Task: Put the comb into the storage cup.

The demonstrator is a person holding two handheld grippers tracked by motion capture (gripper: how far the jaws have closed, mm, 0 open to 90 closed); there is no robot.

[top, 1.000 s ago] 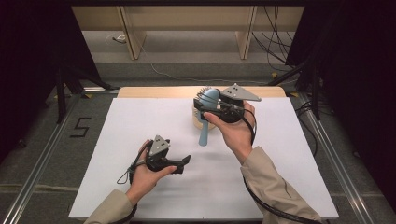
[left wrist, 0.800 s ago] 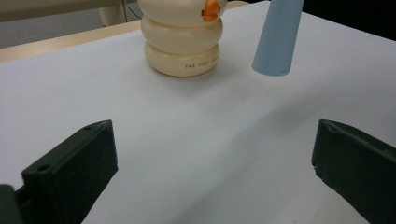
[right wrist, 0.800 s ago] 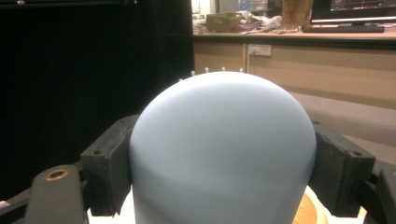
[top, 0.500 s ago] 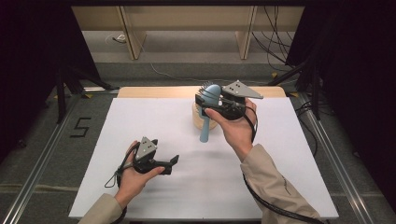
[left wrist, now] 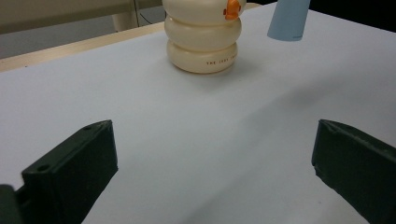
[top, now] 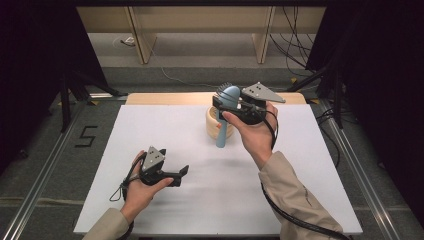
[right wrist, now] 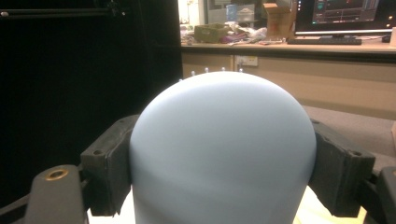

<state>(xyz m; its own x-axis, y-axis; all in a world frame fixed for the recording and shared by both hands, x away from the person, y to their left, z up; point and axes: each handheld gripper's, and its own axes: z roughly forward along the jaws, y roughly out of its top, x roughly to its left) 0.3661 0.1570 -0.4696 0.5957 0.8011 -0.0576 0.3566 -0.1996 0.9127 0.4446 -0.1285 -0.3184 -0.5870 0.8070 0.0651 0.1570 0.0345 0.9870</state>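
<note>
Since a second ago, our left gripper has slid toward the lower left of the high view, away from the middle of the table; our right gripper has kept its place.

We count one brush, one holder and two grippers. The brush is pale blue, held off the table at upper centre of the high view, head up and handle pointing down, its bristles showing dark behind the head. Our right gripper is clamped on that head: in the right gripper view the rounded blue back sits between the two black pads, both pressing its sides.

The cream, ringed holder stands on the white table just behind the brush handle, with an orange spot on its side in the left gripper view.

Our left gripper rests low at lower left, jaws wide apart with nothing between them.
</note>
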